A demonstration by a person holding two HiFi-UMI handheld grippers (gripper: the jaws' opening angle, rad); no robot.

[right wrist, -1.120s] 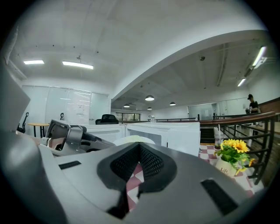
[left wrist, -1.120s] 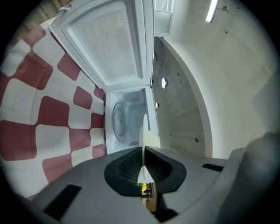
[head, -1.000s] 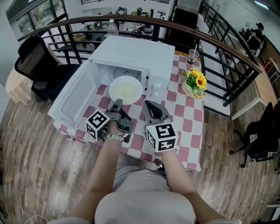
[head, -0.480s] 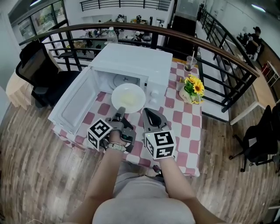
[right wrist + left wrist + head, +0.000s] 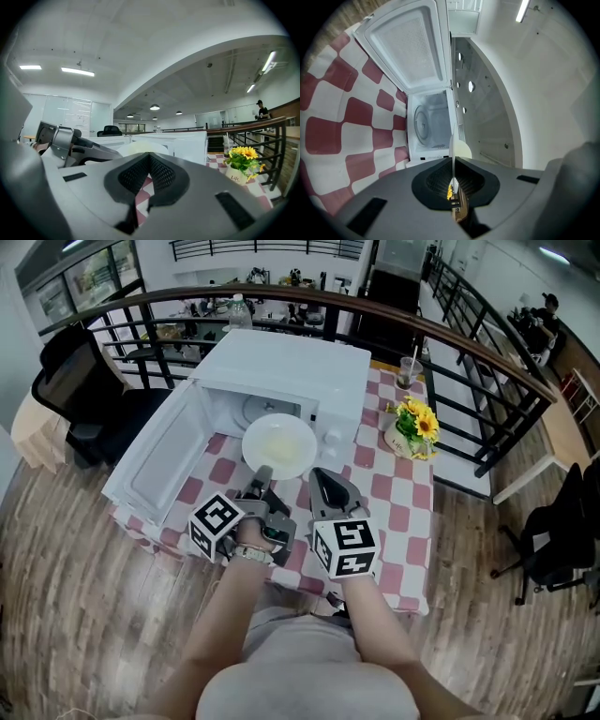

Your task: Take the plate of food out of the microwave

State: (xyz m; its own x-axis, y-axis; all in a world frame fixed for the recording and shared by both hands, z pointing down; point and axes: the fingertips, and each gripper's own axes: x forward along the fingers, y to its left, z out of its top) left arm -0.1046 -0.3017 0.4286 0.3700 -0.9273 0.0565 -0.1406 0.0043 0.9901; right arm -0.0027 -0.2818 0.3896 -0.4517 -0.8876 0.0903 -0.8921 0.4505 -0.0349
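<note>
A person's left gripper clamps the near rim of a round white plate, jaws pressed narrow on the thin edge; the plate, a pale yellowish patch at its centre, sits level just in front of the open mouth of a boxy white microwave, above the red-and-white checked tablecloth covering the table. The microwave's door hangs wide to the left, its inner panel finely perforated; a clear glass turntable lies inside the cavity. The right gripper hovers beside the left one, its ribbed black pads drawn together on nothing. Sunflowers in a small cream pot stand at the table's right edge, near a curved dark railing.
</note>
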